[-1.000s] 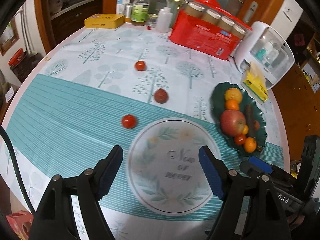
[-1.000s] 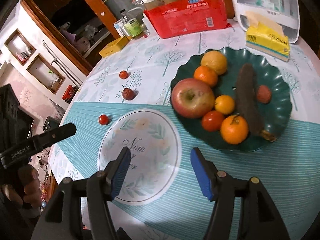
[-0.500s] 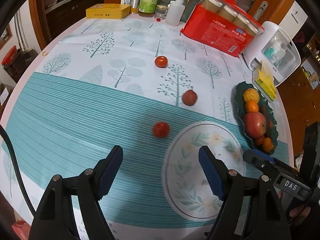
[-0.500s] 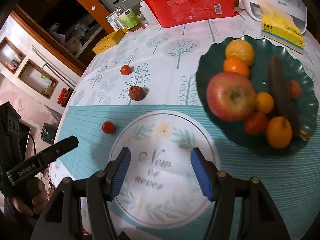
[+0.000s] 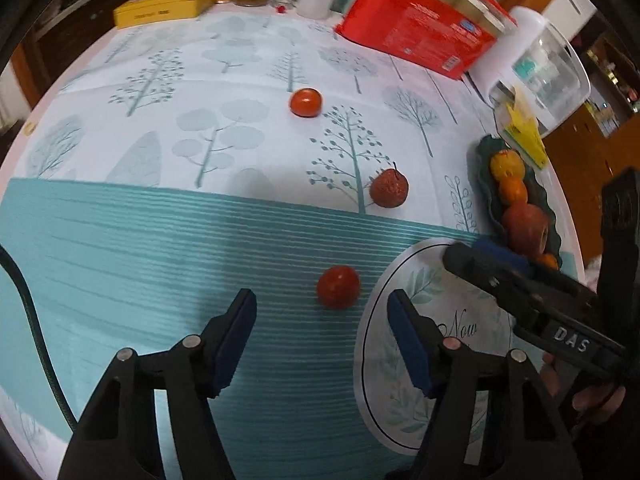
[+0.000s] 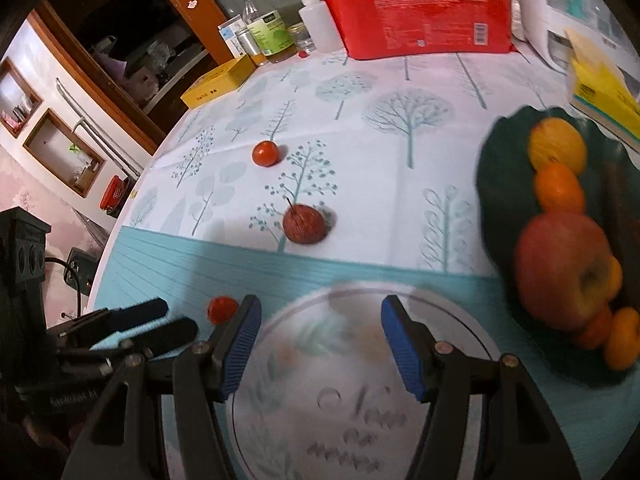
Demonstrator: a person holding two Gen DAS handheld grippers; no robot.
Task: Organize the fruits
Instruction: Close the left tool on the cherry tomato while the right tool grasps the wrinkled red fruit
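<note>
Three small fruits lie loose on the tablecloth: a near red tomato (image 5: pixel 338 287) (image 6: pixel 222 309), a dark red wrinkled fruit with a stem (image 5: pixel 388 189) (image 6: pixel 304 224), and a far red tomato (image 5: pixel 305 102) (image 6: pixel 265 153). My left gripper (image 5: pixel 322 334) is open and empty, just short of the near tomato. My right gripper (image 6: pixel 318 342) is open and empty above the round white mat (image 6: pixel 360 400) (image 5: pixel 460 368). A dark green plate (image 6: pixel 496 184) (image 5: pixel 490 196) on the right holds an apple (image 6: pixel 564 270), oranges and other fruit.
A red package (image 5: pixel 420 28), bottles (image 6: pixel 268 34), a yellow box (image 5: pixel 164 6), a white appliance (image 5: pixel 536 56) and a yellow tissue pack (image 6: pixel 604 88) line the far and right side. The round table's edge curves along the left.
My left gripper has moved forward and left toward the near tomato. My right gripper has swung left from the green plate to over the round mat. Both stay open.
</note>
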